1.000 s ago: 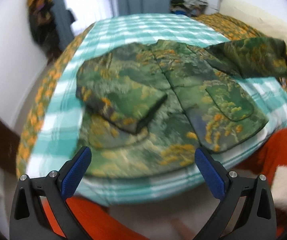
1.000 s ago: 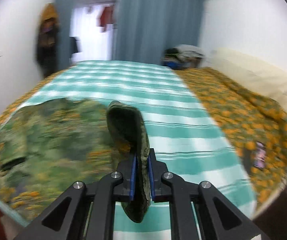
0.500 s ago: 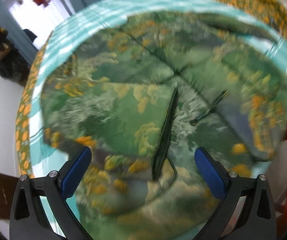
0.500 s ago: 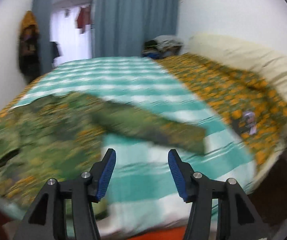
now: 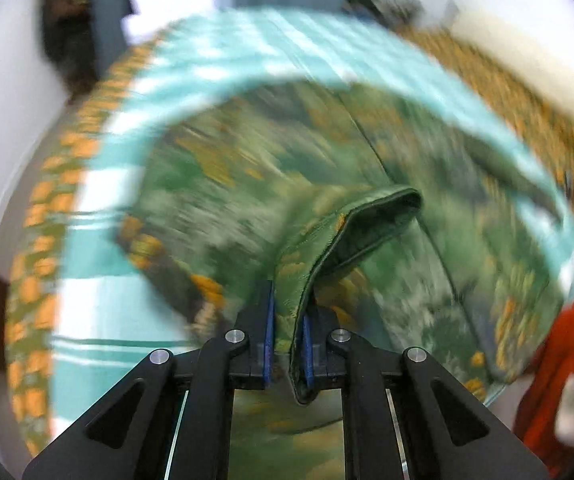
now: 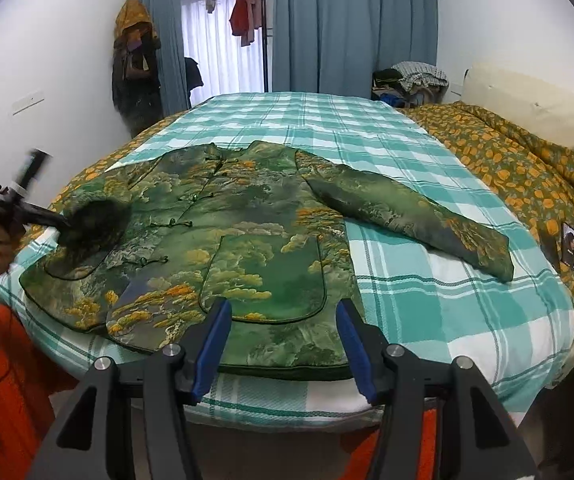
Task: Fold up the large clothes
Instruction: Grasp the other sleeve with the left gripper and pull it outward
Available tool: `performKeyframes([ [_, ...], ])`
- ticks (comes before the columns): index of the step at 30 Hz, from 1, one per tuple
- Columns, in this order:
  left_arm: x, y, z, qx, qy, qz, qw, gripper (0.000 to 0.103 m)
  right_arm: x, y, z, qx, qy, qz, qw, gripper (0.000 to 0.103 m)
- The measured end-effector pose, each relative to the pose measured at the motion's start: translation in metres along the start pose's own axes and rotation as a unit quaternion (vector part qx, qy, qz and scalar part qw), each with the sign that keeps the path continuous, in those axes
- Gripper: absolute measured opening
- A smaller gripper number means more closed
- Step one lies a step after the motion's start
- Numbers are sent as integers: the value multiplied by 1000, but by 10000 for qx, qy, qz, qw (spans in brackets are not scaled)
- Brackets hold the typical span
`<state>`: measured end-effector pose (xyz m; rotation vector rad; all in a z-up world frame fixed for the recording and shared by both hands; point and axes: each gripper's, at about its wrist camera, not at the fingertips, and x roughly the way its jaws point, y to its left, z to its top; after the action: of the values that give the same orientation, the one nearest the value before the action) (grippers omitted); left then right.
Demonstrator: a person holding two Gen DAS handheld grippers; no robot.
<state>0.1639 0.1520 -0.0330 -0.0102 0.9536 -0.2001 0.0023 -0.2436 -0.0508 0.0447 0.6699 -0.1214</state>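
A green jacket with an orange and white landscape print (image 6: 247,232) lies front up on the bed. Its right sleeve (image 6: 415,216) lies spread out on the checked sheet. My left gripper (image 5: 287,344) is shut on the cuff of the left sleeve (image 5: 367,224) and holds it lifted over the jacket's body; it shows blurred at the left of the right wrist view (image 6: 47,216). My right gripper (image 6: 283,340) is open and empty, just before the jacket's bottom hem.
The bed has a teal and white checked sheet (image 6: 427,320) and an orange-patterned quilt (image 6: 527,168) on the right. Blue curtains (image 6: 351,28) and a pile of clothes (image 6: 411,80) stand behind. An orange rug (image 6: 11,380) lies by the bed.
My left gripper has closed on the left sleeve's cuff and lifted it. My right gripper let go of the right sleeve, which now lies flat, and drew back to the hem.
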Motion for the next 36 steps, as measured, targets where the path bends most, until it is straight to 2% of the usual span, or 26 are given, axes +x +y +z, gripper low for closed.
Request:
performKeyframes([
  [2, -42, 43, 7, -473, -415, 240, 9977, 10, 1, -4, 2, 53, -11, -32, 10000, 55],
  [4, -78, 96, 9, -1048, -742, 663, 9895, 15, 2, -9, 4, 87, -27, -89, 9999, 55],
  [6, -104, 145, 2, -1627, -930, 1233, 9745, 21, 4, -13, 5, 164, -8, -98, 9998, 56],
  [8, -126, 190, -19, -2259, -1040, 1757, 9525, 25, 9, -22, 6, 324, 38, -85, 9994, 55],
  [9, -134, 206, -32, -2539, -1048, 1886, 9429, 34, 10, -26, 7, 398, 57, -82, 9992, 55],
  [10, -138, 215, -43, -2722, -1054, 1939, 9366, 37, 12, -31, 7, 479, 79, -82, 9988, 55],
  [11, -140, 222, -56, -2897, -1051, 1954, 9310, 44, 14, -38, 8, 587, 117, -87, 9982, 55],
  [12, -140, 223, -69, -3006, -1004, 1914, 9289, 52, 19, -47, 8, 712, 202, -103, 9972, 56],
  [14, -130, 209, -94, -3034, -789, 1636, 9354, 62, 30, -65, 7, 937, 430, -138, 9946, 57],
  [15, -124, 200, -101, -2990, -679, 1414, 9413, 68, 37, -73, 6, 1021, 579, -152, 9930, 64],
  [17, -97, 167, -117, -2814, -309, 660, 9568, 76, 51, -89, 1, 1224, 912, -124, 9882, 67],
  [19, -67, 133, -120, -2612, 83, 44, 9652, 80, 65, -98, -4, 1359, 1217, -3, 9832, 67],
  [21, -35, 99, -122, -2402, 447, -409, 9688, 82, 84, -107, -9, 1542, 1507, 288, 9761, 67],
  [25, 22, 56, -117, -1943, 999, -646, 9737, 82, 114, -110, -15, 1536, 1798, 586, 9699, 67],
  [28, 43, 40, -120, -1757, 1246, -563, 9749, 82, 140, -107, -22, 1511, 2123, 981, 9605, 67],
  [29, 43, 38, -121, -1704, 1260, -541, 9758, 79, 146, -105, -24, 1544, 2193, 1027, 9579, 67],
  [31, 41, 29, -124, -1583, 1318, -516, 9772, 53, 152, -102, -27, 1645, 2237, 1184, 9534, 67],
  [32, 40, 27, -125, -1568, 1371, -559, 9765, 32, 153, -98, -28, 1643, 2242, 1297, 9518, 66],
  [33, 38, 25, -126, -1574, 1390, -556, 9761, 24, 152, -93, -27, 1540, 2239, 1314, 9534, 52],
  [34, 39, 25, -126, -1584, 1387, -552, 9760, 21, 152, -89, -26, 1452, 2240, 1304, 9548, 35],
  [36, 36, 27, -125, -1668, 1386, -597, 9744, 16, 148, -82, -25, 1323, 2210, 1285, 9577, 18],
])
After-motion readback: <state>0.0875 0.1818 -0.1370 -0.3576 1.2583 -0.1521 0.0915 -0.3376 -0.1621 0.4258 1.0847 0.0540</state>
